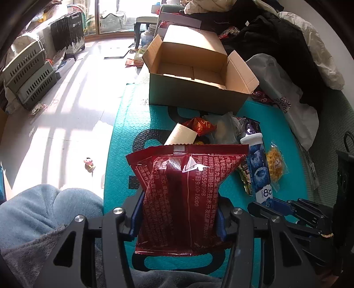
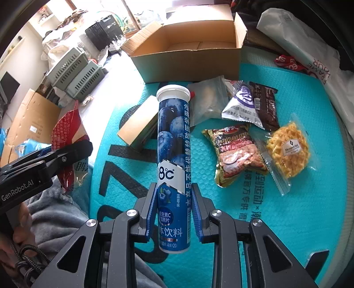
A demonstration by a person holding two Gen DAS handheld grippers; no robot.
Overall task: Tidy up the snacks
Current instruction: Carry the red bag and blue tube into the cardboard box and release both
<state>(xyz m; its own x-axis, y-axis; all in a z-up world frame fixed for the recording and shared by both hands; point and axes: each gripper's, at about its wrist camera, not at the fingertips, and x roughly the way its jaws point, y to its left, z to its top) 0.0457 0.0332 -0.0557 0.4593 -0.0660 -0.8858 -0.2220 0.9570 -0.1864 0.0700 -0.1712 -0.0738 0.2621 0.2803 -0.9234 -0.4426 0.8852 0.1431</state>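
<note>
Strong daylight enters through the window, overexposing the floor. The cardboard box casts hard shadows. Fisheye distortion darkens frame corners.

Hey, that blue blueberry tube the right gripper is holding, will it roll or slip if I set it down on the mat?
The blue tube looks rigid: the right gripper clamps it without denting. Round and glossy, it could slip in the pads and would probably roll if laid on the teal mat. Standing on end, it looks tall and narrow, so tippy.

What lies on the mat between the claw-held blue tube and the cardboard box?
In the right wrist view: a tan carton left and a translucent pouch right, before the cardboard box, beyond the blue tube.
</note>
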